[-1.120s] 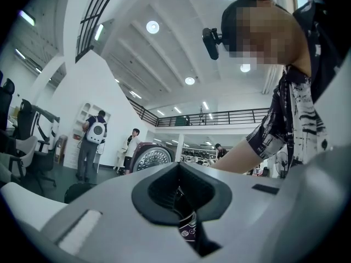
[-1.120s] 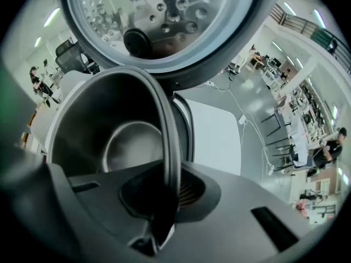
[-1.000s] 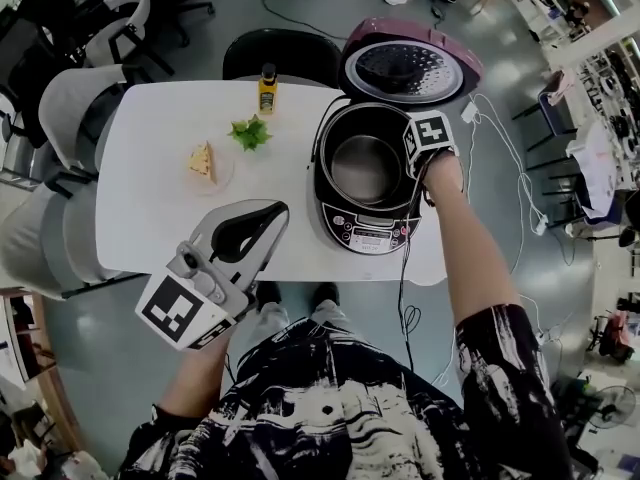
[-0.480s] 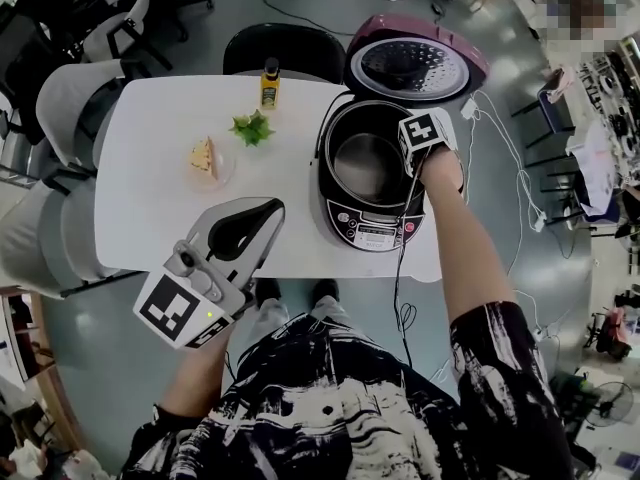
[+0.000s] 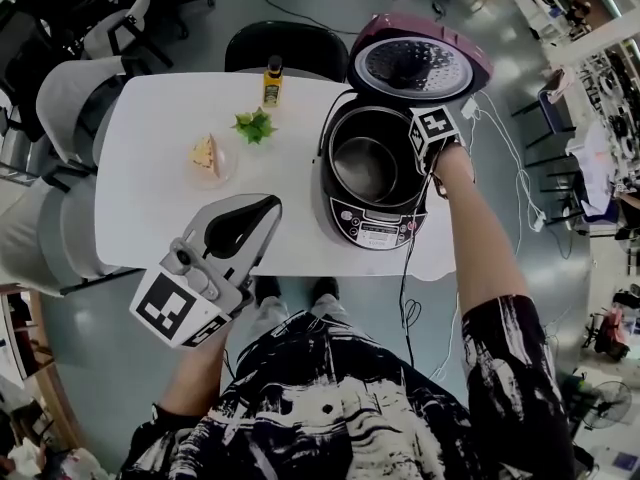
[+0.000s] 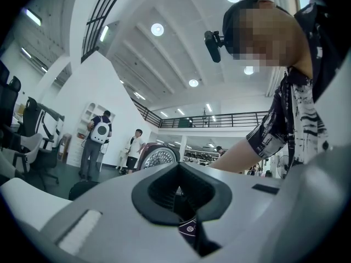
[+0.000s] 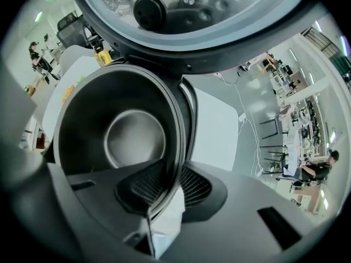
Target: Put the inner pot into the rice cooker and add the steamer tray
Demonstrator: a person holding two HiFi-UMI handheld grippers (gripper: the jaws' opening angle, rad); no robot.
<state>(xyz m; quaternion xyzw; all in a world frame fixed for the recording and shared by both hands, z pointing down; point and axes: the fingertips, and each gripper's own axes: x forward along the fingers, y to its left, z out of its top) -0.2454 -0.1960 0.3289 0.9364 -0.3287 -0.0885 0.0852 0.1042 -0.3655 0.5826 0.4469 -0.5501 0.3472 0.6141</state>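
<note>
The left gripper (image 5: 262, 208) is held at the lower left of the head view, nearly level, its jaws closed together with nothing between them; the left forearm (image 5: 195, 380) is seen below it. The right gripper (image 7: 164, 189) is pointed straight down at the upper right of the head view, on an outstretched right forearm (image 5: 470, 238). Its jaws have just been opening, and the inner pot rim (image 7: 176, 141) is seen between them, unclamped.

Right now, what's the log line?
inner pot: in rice cooker | right gripper: jaws just opening, pot rim between | left gripper: shut, empty
</note>
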